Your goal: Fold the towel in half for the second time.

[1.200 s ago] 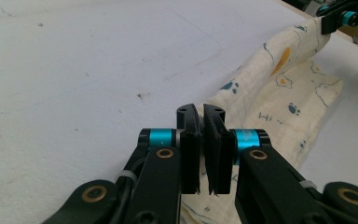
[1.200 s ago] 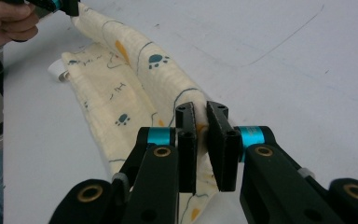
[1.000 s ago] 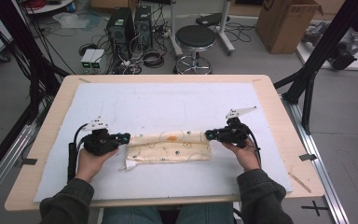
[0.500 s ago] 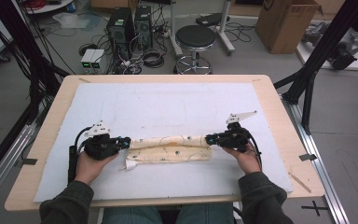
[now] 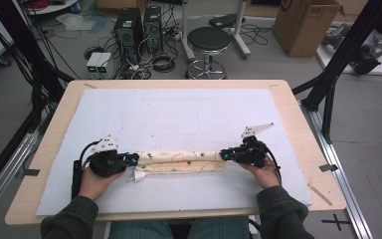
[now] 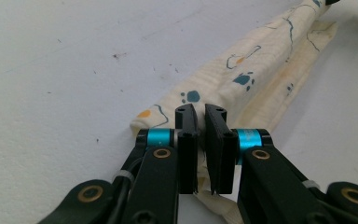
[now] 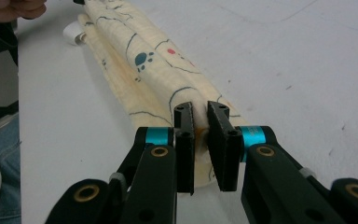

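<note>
Left gripper: the left gripper (image 5: 133, 158) is clamping its jaws, all but shut, on the left end of the rolled cloth (image 5: 181, 162); from the left gripper view (image 6: 200, 114) a pinch of fabric is sitting between the pads.
Right gripper: the right gripper (image 5: 225, 155) is pinching the cloth's right end the same way, jaws nearly together on a fold (image 7: 201, 112).
Cloth: cream, printed with paw marks and squiggly lines, it is lying as a long roll (image 6: 242, 79) stretched left to right between the two grippers, near the table's near edge, a white tag poking out at its near left.
Surface: a white mat (image 5: 179, 114) is covering most of the wooden table (image 5: 59, 107).
Container: a cardboard box (image 5: 306, 25) is standing on the floor, far right; its contents are out of sight.
Room: a black stool (image 5: 209, 42) and computer towers (image 5: 139, 25) are sitting beyond the far edge, amid tangled cables.
</note>
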A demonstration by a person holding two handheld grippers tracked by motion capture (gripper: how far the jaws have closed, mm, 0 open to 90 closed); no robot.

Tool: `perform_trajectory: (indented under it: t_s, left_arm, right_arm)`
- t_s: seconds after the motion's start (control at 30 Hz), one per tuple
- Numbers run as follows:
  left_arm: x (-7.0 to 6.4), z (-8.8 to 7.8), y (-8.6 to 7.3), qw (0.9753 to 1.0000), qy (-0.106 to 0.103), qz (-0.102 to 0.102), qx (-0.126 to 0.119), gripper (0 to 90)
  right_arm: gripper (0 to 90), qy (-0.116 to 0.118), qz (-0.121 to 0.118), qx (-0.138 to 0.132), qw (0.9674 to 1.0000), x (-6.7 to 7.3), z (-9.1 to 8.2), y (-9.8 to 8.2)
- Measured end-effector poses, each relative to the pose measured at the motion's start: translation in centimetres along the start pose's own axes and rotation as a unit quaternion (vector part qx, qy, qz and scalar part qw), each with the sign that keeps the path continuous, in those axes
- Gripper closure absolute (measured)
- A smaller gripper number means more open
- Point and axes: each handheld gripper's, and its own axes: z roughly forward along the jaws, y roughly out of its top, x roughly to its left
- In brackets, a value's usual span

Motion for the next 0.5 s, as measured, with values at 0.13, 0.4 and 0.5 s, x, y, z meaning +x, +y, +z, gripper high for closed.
perform_trajectory:
  t_s: [0.13,0.4,0.5]
  left_arm:
    - [-0.2,0.0,-0.5,0.9999,-0.002,0.003,0.010,83.0]
    - [-0.5,0.1,-1.0,0.9997,-0.004,0.011,0.023,83.1]
    - [-0.5,0.1,-1.1,0.9995,-0.007,0.013,0.027,83.0]
  right_arm:
    - [80.8,0.003,0.000,0.004,1.0000,0.2,0.0,-0.4]
    - [80.7,0.009,-0.004,0.016,0.9998,0.6,0.1,-1.1]
    - [80.4,0.010,-0.005,0.022,0.9997,0.8,0.2,-1.4]
